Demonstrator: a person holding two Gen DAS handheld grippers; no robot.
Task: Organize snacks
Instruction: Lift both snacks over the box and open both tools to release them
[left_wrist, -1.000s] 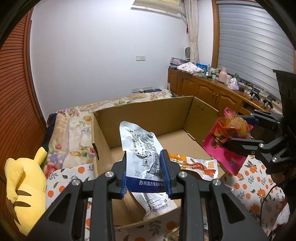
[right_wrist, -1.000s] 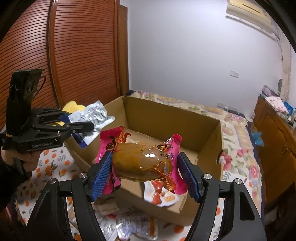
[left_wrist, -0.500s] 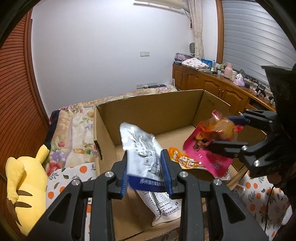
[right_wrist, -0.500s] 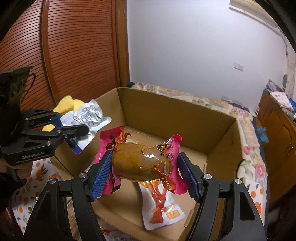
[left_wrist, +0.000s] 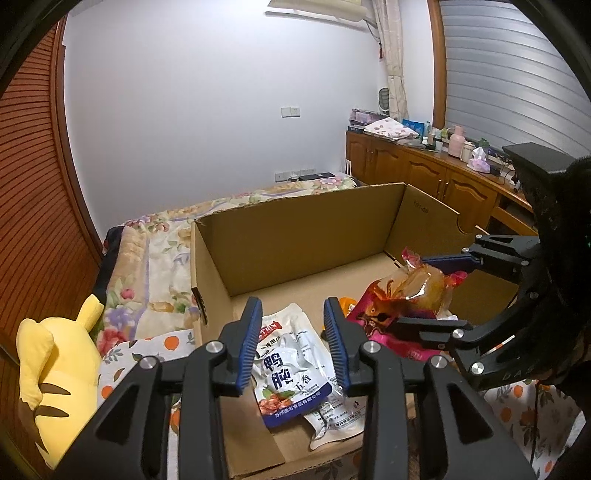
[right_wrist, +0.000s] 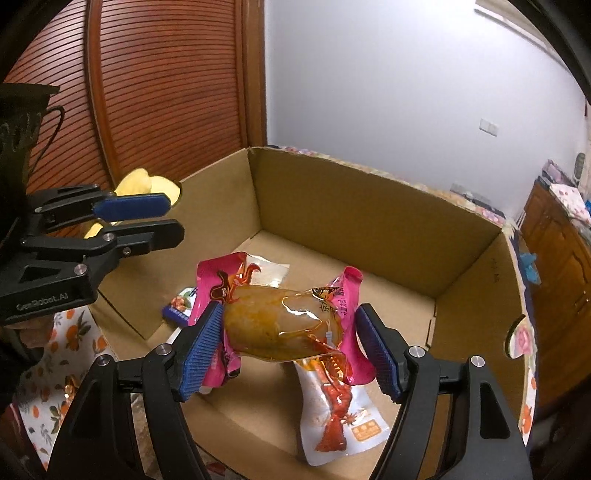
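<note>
I see the left tool over the near-left part of the cardboard box. Its blue pads stand apart with nothing between them. Below the gap, a silver snack packet lies flat on the box floor. It has a dark blue band along its lower edge, bold dark characters in the middle and a picture of brown food. A second silver packet lies partly under it.

My right tool is over the box interior and grips a pink snack pouch across its middle. The pouch has a clear window showing orange-brown food in glossy sauce. Its pink ends flare out past both pads. The pouch hangs above the box floor, not touching it.

Beneath it, a white packet printed with a red crayfish lies on the floor. A yellow plush toy sits outside the box, to its left.
</note>
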